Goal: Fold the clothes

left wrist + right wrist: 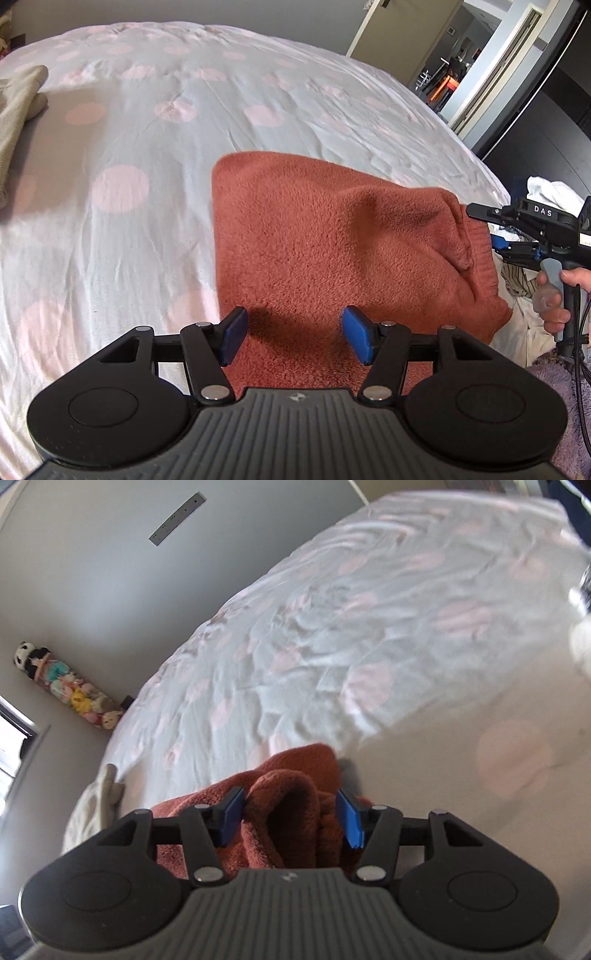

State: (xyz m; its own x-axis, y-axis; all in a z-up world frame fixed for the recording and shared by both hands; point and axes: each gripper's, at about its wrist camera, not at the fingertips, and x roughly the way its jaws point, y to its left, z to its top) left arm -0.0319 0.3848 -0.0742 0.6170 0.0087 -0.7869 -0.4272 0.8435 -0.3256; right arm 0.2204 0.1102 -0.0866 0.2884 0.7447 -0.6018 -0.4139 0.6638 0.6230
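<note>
- Fleece garment [332,236], rust-red and fuzzy, is laid folded on the polka-dot bedspread [147,122].
- Left gripper [293,334] is held partly open over the near edge, nothing between its blue pads.
- Right gripper [291,821] is seen partly open, a bunched fold between its jaws; pad contact cannot be told.
- "DAS" is printed on the right gripper's body.

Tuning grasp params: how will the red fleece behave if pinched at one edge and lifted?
The fleece is probably floppy: it lies in soft bumps and a loose fold bunches between the right gripper's open jaws. Its fuzzy pile likely grips pads well. It looks thick, so expect drape and some drag on the sheet.
</note>
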